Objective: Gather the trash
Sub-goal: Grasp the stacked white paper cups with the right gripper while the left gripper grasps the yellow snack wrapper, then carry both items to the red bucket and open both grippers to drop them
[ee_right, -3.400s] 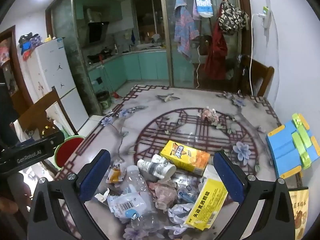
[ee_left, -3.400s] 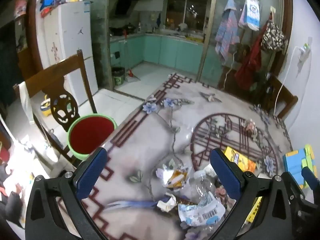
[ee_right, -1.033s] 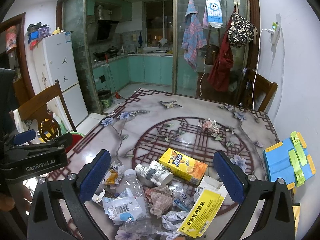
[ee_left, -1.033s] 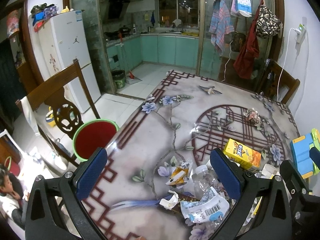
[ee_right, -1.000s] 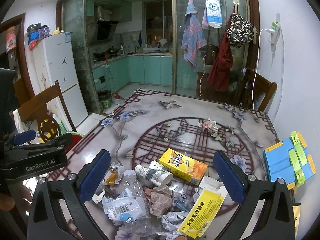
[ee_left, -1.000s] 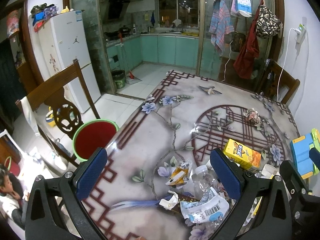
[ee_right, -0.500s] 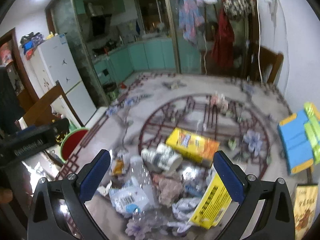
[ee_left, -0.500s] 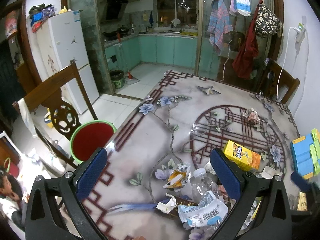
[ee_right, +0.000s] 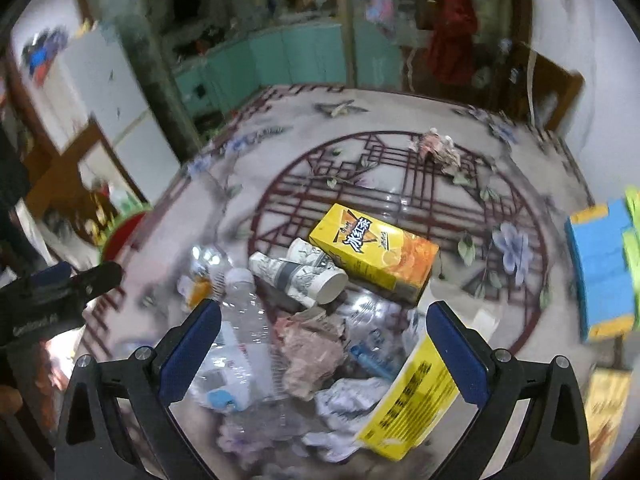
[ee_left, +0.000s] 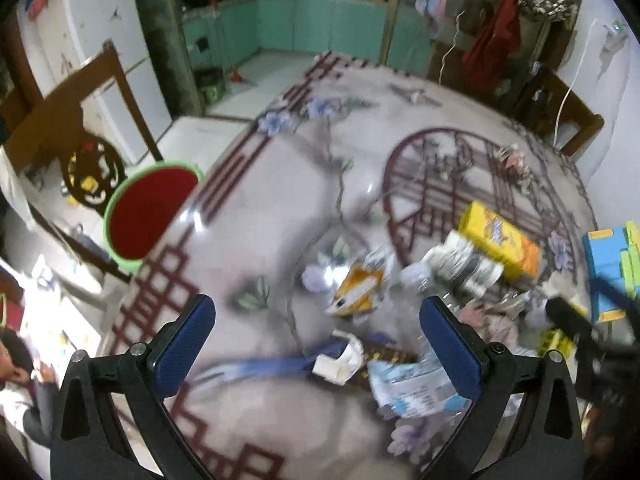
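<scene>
**Operator:** I have both tools up over the table (ee_right: 400,120) with nothing in them. My left gripper (ee_left: 316,334) is spread wide and empty, and my right gripper (ee_right: 323,338) is spread wide and empty too. The trash lies in 1 heap at the near edge, from 6 to 3 o'clock in the left wrist view.

**Spotter:** What goes first?

**Operator:** I judge collecting has barely begun. Under my right gripper, at 6 o'clock, sits a crumpled pink wad (ee_right: 310,354), with a clear bottle (ee_right: 236,336) just beside it at 8 o'clock and a flat yellow packet (ee_right: 408,400) at 5 o'clock. I would take the wad: it is soft and should squash between the pads. I would come straight down and close slowly, so the bottle does not roll off.

**Spotter:** And the paper cups (ee_right: 304,272)?

**Operator:** They lie on their sides against the yellow carton (ee_right: 376,250). I would pinch a cup across its wall, not its mouth.

**Spotter:** Where does it all go?

**Operator:** Only the left wrist view shows that well: a green bin with a red liner (ee_left: 150,210) off the table's edge at 9 o'clock, beside a wooden chair (ee_left: 80,128). The right wrist view catches just a blurred sliver of it, but it shows the heap sharply, and a far wad (ee_right: 438,150) at 1 o'clock, well apart from the rest.
</scene>
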{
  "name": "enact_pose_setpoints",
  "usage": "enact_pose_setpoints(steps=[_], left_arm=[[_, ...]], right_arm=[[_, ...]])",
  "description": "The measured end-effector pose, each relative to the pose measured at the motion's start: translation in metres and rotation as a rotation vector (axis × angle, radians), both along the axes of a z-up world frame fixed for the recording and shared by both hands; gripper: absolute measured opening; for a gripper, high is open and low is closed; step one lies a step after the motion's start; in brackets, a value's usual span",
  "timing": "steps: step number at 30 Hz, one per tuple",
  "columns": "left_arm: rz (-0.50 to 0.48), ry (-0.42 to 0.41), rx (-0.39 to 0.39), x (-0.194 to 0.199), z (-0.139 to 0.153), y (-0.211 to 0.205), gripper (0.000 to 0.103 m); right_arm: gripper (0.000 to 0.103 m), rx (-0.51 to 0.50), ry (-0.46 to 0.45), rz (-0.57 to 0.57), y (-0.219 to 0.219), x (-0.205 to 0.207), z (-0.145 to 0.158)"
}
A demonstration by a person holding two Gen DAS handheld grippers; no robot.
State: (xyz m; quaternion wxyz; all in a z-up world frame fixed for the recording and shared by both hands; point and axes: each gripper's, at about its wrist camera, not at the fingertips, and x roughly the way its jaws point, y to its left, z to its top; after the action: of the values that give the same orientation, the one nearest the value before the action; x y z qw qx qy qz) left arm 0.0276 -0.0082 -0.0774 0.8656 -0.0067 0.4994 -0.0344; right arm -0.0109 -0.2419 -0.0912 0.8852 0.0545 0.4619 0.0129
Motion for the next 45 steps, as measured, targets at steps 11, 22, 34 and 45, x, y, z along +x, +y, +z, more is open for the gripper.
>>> enact_pose_setpoints(steps=[11, 22, 34, 45], left_arm=[[-0.030, 0.112, -0.128, 0.014, -0.038, 0.027, 0.098], [-0.239, 0.286, -0.169, 0.048, -0.083, 0.006, 0.065], [-0.319, 0.289, -0.194, 0.079, -0.095, -0.023, 0.030], [-0.129, 0.082, -0.209, 0.026, -0.021, 0.035, 0.028]], right_arm=[[0.057, -0.207, 0.237, 0.364, 0.047, 0.087, -0.053], [0.038, -0.265, 0.380, 0.453, 0.065, 0.117, -0.108], [0.032, -0.044, 0.205, 0.305, 0.042, 0.112, -0.065], [0.032, 0.075, -0.008, 0.305, 0.044, 0.072, 0.010]])
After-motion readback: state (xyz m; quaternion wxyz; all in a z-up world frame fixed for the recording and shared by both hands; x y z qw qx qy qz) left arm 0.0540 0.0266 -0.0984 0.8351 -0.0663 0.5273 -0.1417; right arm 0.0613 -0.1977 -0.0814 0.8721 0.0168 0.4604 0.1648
